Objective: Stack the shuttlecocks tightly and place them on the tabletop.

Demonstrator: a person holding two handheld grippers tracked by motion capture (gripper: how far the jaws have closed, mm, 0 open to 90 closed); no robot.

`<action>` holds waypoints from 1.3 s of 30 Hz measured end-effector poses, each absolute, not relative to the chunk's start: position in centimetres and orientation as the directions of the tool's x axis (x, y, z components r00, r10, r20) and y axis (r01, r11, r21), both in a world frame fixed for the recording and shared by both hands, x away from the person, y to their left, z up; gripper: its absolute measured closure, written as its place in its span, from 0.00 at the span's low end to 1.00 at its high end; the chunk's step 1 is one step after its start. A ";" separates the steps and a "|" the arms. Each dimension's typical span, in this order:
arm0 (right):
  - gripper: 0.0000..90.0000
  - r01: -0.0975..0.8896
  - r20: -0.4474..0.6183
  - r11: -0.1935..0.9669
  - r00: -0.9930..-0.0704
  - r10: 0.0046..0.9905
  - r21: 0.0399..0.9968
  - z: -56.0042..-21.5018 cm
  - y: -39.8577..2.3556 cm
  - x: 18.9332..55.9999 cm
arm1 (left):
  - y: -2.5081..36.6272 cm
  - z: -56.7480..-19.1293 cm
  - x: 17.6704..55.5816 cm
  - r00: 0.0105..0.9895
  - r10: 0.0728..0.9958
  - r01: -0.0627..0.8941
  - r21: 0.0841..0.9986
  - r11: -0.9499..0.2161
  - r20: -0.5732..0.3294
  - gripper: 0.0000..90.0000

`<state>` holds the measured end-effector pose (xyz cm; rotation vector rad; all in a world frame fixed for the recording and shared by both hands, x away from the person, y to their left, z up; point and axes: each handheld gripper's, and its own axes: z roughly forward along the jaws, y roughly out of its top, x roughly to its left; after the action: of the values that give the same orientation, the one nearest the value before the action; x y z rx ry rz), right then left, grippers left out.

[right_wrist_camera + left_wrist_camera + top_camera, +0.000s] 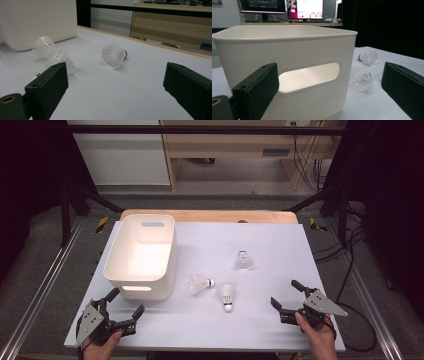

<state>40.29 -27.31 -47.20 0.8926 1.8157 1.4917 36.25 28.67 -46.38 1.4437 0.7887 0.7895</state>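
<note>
Three white shuttlecocks lie on the white table top (270,245): one (201,284) beside the bin, one (227,295) just right of it, one (243,261) farther back. A white bin (161,289) stands at the left with nothing visible inside. My left gripper (128,301) is open at the front left, facing the bin's handle wall (287,52), with two shuttlecocks (360,78) (369,57) off to its right. My right gripper (284,292) is open at the front right and holds nothing; the far shuttlecock (113,55) lies ahead of it and the other two (46,47) (58,62) at its left.
A wooden strip (210,216) borders the table's far edge. Metal rails (40,290) run along both sides, and cables (350,270) lie on the floor at the right. Bare table surface lies between the two grippers along the front edge.
</note>
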 end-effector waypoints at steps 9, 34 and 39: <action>0.06 0.114 -0.028 0.111 -0.564 0.826 0.987 -47.2 -28.0 40.0 | 27.9 -46.1 35.9 0.524 0.851 0.023 0.999 -0.022 0.006 0.02; 0.05 0.137 -0.044 0.139 -0.542 0.839 0.981 -47.0 -27.5 39.9 | 21.4 -45.1 34.8 0.629 0.777 0.065 0.994 -0.089 0.028 0.02; 0.05 0.145 -0.040 0.140 -0.541 0.840 0.979 -47.0 -27.4 40.0 | 20.1 -44.9 34.9 0.638 0.769 0.070 0.992 -0.107 0.038 0.02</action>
<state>39.97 -27.45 -47.03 0.9463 1.8039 1.4440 34.86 20.10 -44.85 1.5881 0.7130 0.6842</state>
